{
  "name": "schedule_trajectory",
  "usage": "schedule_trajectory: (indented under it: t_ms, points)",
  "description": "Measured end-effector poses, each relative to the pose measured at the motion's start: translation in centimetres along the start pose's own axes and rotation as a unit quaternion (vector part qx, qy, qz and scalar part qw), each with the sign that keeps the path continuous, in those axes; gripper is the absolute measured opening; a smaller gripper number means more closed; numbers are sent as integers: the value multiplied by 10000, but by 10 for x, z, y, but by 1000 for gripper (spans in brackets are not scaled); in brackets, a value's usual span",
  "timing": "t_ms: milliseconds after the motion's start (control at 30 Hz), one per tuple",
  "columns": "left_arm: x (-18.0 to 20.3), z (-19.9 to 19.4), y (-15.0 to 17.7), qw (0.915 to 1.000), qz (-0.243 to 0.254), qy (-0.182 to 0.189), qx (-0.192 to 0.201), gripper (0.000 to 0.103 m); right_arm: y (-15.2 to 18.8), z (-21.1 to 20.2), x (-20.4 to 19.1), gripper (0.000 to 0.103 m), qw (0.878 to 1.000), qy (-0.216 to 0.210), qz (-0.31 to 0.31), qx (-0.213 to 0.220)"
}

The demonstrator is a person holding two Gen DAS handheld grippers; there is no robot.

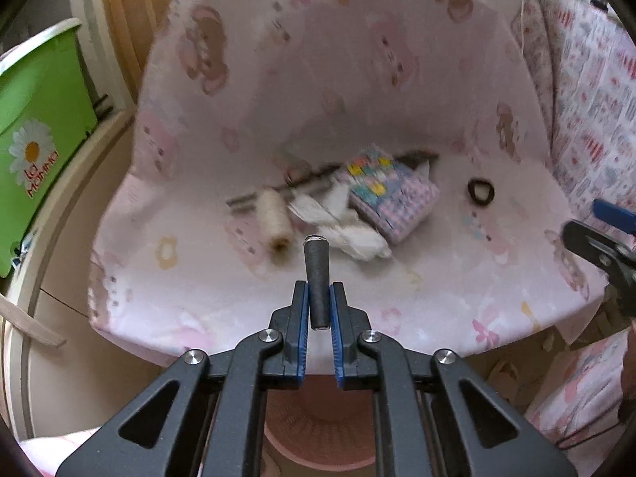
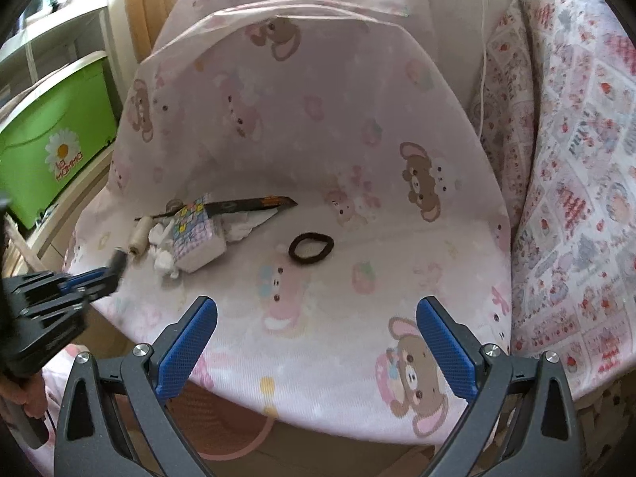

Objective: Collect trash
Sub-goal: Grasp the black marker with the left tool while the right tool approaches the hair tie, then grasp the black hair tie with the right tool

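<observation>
Left gripper [image 1: 319,298] pinches a dark grey roll [image 1: 317,278] above the pink chair seat [image 1: 437,286] near its front edge; right gripper [image 2: 317,342] hangs spread wide, a black hair tie [image 2: 311,249] lying mid-seat.

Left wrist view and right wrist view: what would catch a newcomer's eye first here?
The left gripper is shut on a dark grey tube, held over the front of the pink cartoon-print cloth. Behind it lies a small heap: a cream thread spool, crumpled white tissue and a checked box, with a black hair tie lying apart. The right gripper hangs open and empty.
</observation>
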State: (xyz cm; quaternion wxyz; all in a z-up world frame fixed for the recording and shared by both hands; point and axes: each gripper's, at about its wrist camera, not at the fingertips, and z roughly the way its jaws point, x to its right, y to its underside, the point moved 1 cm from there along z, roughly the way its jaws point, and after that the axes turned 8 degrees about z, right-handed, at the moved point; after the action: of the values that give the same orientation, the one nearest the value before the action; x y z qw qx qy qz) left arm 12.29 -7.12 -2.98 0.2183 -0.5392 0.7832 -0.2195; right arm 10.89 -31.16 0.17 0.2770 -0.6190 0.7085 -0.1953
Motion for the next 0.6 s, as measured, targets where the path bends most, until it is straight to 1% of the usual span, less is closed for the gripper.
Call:
schedule_trajectory:
  t_ms: [100,133,167,200,233,267,300,333,400,433,500,533,567,600]
  points:
    - [-14,-16,2,9987,-109,-210,441,10,-17,21,-6,101,9995,21,-227,-215]
    - [-19,-18,3,9977,-164,-317,574,10,-20,30,-8,101,9991,95,-311,-256]
    - [-22,-19,4,9967,-245,-403,666,10,-23,40,-9,97,9986,181,-391,-311]
    - [-27,-19,5,9962,-340,-440,673,10,-26,52,-12,93,9979,209,-450,-405]
    - [-32,-15,5,9965,-484,-465,491,9,-28,64,-14,92,9974,197,-481,-499]
    - [-37,-12,3,9968,-672,-324,288,9,-30,72,-14,90,9973,181,-478,-532]
    - [-42,-14,2,9955,-903,30,297,10,-32,78,-15,90,9973,186,-460,-538]
    - [-46,-19,1,9940,-1007,144,404,10,-34,87,-15,90,9973,209,-435,-557]
    - [-46,-28,3,9941,-880,-363,523,9,-36,101,-16,89,9971,199,-409,-616]
    - [-46,-32,5,9934,-853,-480,596,9,-36,108,-16,88,9971,185,-375,-640]
    - [-46,-37,11,9935,-903,-415,561,9,-35,119,-16,82,9964,181,-357,-751]
    - [-45,-38,12,9935,-949,-286,558,9,-36,119,-17,82,9970,224,-412,-616]
    - [-45,-39,13,9933,-982,-217,573,9,-37,120,-18,80,9968,253,-453,-601]
    - [-45,-42,13,9929,-1010,-227,582,9,-38,120,-19,79,9968,217,-491,-591]
